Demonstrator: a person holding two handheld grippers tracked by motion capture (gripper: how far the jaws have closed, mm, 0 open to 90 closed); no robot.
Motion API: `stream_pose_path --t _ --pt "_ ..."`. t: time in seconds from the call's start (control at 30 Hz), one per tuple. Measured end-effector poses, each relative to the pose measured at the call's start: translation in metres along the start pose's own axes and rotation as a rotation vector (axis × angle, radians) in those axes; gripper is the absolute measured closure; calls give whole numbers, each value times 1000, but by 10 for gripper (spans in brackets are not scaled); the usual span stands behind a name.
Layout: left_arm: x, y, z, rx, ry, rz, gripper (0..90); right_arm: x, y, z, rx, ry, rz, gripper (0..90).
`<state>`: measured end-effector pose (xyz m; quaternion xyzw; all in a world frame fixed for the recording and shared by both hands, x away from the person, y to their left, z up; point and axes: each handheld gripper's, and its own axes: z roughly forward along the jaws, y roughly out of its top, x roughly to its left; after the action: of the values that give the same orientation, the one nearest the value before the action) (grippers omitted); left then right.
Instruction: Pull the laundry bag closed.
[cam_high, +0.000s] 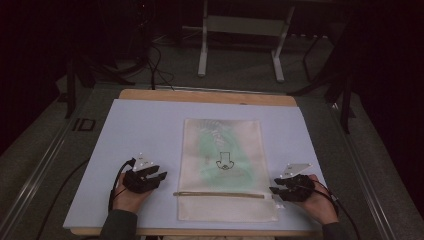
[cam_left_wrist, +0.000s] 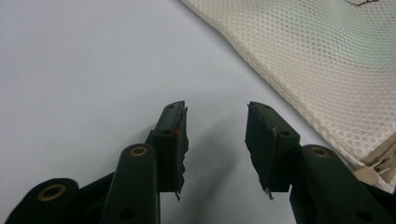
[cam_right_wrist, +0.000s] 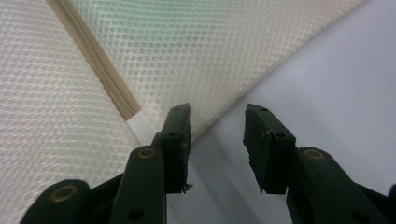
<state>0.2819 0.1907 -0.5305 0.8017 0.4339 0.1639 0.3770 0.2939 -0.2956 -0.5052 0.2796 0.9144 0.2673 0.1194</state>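
Note:
A cream mesh zip bag (cam_high: 225, 167) lies flat in the middle of a pale blue mat (cam_high: 145, 130), with something green showing through it and a black printed mark on it. Its zipper (cam_high: 218, 195) runs across the near end. My left gripper (cam_high: 156, 176) rests on the mat just left of the bag, open and empty. In the left gripper view the bag's mesh (cam_left_wrist: 327, 60) lies off to the right of the gripper (cam_left_wrist: 215, 114). My right gripper (cam_high: 273, 190) sits at the bag's near right edge, open. In the right gripper view the gripper (cam_right_wrist: 217, 114) straddles the bag's edge (cam_right_wrist: 219, 56) by the zipper's end (cam_right_wrist: 116, 93).
The mat covers a wooden tabletop (cam_high: 210, 96) whose far edge shows. Beyond it, on a dark floor, stand the white legs of a frame (cam_high: 202, 50) and some cables (cam_high: 155, 70). A person's hands hold both grippers at the table's near edge.

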Motion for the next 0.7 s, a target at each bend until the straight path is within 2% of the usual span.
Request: stream_pose_path --t 0.2,0.43,0.7 --pt "-1 0 0 1 -4 3 579 3 11 -5 23 2 -36 642" --pt "-3 0 0 -10 -14 14 579 9 27 -7 23 44 -71 673" --pt "-3 0 1 -6 -32 13 587 19 43 2 43 92 -138 689"
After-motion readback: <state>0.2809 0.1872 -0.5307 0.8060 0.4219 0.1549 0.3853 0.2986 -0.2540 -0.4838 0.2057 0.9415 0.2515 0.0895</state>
